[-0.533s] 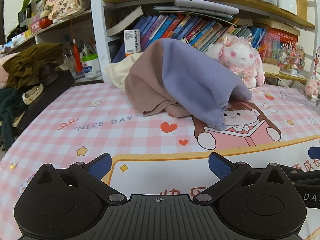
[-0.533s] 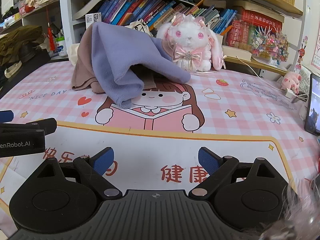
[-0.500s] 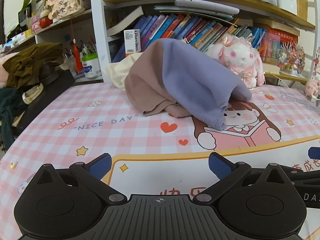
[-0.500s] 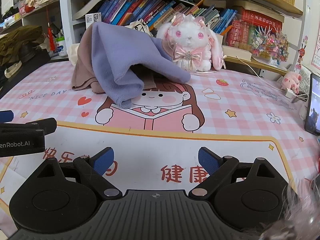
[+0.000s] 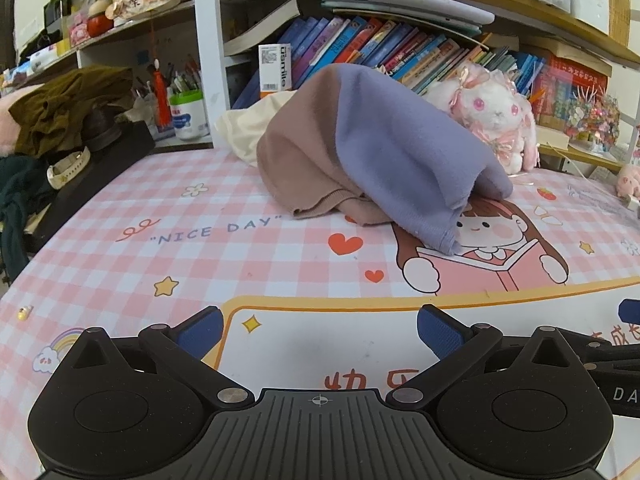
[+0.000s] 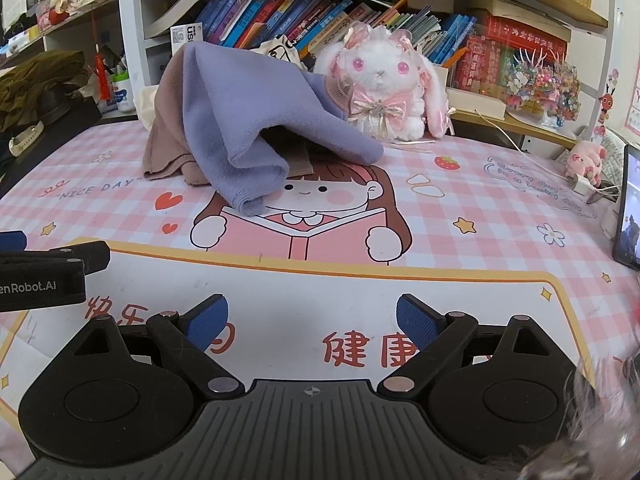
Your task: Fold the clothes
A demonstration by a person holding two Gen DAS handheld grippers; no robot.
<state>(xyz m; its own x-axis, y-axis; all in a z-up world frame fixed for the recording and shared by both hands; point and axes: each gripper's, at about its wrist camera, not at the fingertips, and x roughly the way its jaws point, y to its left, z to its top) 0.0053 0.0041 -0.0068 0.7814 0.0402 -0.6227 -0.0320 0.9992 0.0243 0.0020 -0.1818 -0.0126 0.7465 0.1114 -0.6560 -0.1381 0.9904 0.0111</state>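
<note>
A heap of clothes lies at the back of the pink checked desk mat (image 5: pixel 224 256): a lavender garment (image 5: pixel 404 160) (image 6: pixel 240 120) draped over a dusty-pink one (image 5: pixel 300 160) (image 6: pixel 168 128), with a cream cloth (image 5: pixel 248 132) behind. My left gripper (image 5: pixel 320 330) is open and empty, low over the mat's front, well short of the heap. My right gripper (image 6: pixel 312 322) is open and empty, also near the front. The left gripper's side shows at the left edge of the right wrist view (image 6: pixel 44 276).
A white plush rabbit (image 6: pixel 384 84) sits right behind the heap. Bookshelves (image 5: pixel 360 48) line the back. A dark olive garment (image 5: pixel 60 108) and a watch (image 5: pixel 68 166) lie at the left. A phone (image 6: pixel 630 208), a cable and a small pink pig (image 6: pixel 586 160) are at the right.
</note>
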